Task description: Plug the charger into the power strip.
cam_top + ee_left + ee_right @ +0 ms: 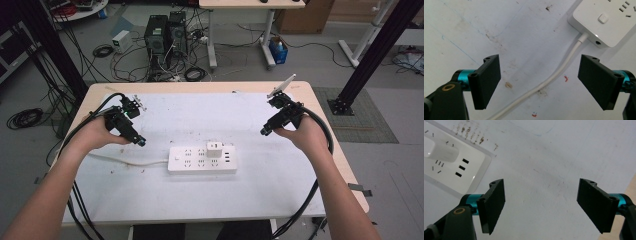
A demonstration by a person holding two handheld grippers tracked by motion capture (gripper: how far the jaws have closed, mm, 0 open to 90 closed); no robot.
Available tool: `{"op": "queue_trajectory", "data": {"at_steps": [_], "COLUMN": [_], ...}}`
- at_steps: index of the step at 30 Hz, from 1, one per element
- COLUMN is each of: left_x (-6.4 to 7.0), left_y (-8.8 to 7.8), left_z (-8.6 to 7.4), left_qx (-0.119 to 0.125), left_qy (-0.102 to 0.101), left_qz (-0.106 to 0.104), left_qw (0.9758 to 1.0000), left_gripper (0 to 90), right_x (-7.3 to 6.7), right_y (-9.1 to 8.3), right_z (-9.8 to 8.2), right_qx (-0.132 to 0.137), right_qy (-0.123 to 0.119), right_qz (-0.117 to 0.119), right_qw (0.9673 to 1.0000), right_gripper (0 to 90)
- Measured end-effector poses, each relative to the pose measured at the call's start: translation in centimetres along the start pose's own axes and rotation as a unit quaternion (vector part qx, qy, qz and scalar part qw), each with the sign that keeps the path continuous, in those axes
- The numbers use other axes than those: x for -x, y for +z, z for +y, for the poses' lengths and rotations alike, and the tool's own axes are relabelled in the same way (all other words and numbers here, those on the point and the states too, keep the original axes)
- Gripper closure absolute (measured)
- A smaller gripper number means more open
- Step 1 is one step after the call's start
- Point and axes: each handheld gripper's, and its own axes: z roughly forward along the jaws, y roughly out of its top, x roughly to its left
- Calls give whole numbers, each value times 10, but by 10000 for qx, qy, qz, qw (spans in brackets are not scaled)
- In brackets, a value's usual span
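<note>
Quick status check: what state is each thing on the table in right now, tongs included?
Power strip: flat on the table, untouched.
Charger: plugged into the strip, upright.
Cord: attached to the strip, slack on the table.
Left tongs: open, empty, above the cord.
Right tongs: open, empty, above bare table.

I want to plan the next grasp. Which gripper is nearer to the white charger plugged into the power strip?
Right, slightly. The right gripper hovers open to the right of the charger. The left gripper hovers open farther off, beyond the power strip's left end, above its cable.
</note>
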Motion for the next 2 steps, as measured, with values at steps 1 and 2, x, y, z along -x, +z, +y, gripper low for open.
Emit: {"op": "queue_trajectory", "data": {"at_steps": [1,2], "left_x": [0,0], "left_y": [0,0], "left_z": [0,0], "left_qx": [3,3], "left_qy": [0,0], "left_qz": [-9,-9], "left_qw": [10000,10000], "left_gripper": [185,185], "right_x": [0,0], "right_y": [0,0], "right_z": [0,0], "right_qx": [2,0], "right_qy": [-4,-5], "right_qz": [-4,-13], "right_qw": [10000,10000], "right_gripper": [223,223]}}
